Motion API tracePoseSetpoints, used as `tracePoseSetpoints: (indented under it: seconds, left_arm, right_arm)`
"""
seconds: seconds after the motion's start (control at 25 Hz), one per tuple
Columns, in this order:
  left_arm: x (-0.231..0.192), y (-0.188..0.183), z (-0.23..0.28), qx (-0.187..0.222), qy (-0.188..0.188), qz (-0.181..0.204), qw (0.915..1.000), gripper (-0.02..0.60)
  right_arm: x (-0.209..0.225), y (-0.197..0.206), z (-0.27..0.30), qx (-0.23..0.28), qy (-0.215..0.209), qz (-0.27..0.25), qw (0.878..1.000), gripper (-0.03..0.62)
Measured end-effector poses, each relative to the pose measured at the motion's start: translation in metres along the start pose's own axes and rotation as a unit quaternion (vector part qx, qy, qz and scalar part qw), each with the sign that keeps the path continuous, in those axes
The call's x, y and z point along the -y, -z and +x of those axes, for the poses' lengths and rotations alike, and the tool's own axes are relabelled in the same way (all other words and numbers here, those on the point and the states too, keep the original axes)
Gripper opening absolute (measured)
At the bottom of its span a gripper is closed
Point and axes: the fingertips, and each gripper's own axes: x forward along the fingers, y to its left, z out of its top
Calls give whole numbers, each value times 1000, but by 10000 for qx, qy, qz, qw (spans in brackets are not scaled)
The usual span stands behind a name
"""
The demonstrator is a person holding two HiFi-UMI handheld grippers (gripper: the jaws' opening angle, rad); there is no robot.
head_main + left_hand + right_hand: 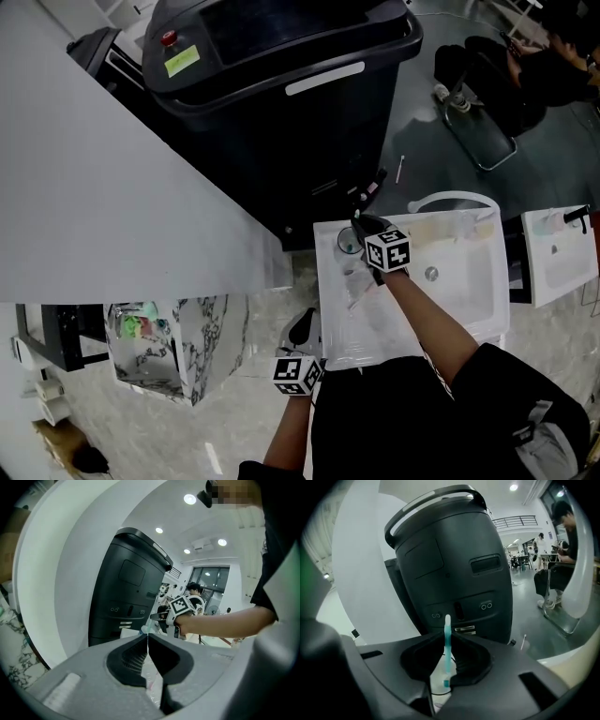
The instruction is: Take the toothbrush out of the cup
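Two claws show. The right claw (pixel 447 633) is clamped on the toothbrush (pixel 447 656), gripping its teal handle, which stands upright in the cup (pixel 349 242) at the sink's (pixel 333 309) far left corner. The left claw (pixel 147 637) is pressed together and empty by the near left corner. The toothbrush looks light, stiff and slick, so a mid-handle hold suits a straight lift.

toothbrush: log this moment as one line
step: grasp | right gripper: shut on toothbrush | cup: on sink ledge, at right gripper | left gripper: shut, empty
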Motion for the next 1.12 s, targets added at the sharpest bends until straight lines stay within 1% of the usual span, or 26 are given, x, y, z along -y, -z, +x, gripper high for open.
tracePoseSetpoints:
  seconds: [0.16, 0.36, 0.52, 0.64, 0.76, 0.92, 1.0, 1.12]
  left_arm:
    - [5, 1, -16, 76, 29, 59, 9999, 21]
    - [25, 11, -46, 129, 146, 212, 9996, 21]
    - [39, 11, -65, 261, 291, 295, 9988, 21]
    - [48, 7, -76, 431, 390, 320, 9978, 21]
    - [56, 7, -88, 529, 487, 337, 9968, 21]
    - [66, 18, -103, 529, 612, 337, 9962, 21]
    - [69, 21, -108, 520, 677, 320, 9958, 21]
    - [73, 30, -114, 467, 761, 365, 9953, 21]
  right_arm:
    - [-12, -15, -27, 364, -54, 4, 9993, 44]
    - [-38, -40, -90, 917, -30, -357, 9951, 44]
    - [-56, -60, -140, 1386, -65, -298, 9899, 44]
    - [-67, -64, -172, 1586, -80, -286, 9869, 44]
    - [-75, -53, -197, 1633, -24, -319, 9861, 44]
    - [-78, -19, -223, 1530, 113, -217, 9879, 44]
    - [-80, 0, -228, 1426, 158, -327, 9891, 44]
    - [-86, 32, -227, 1225, 115, -467, 9913, 44]
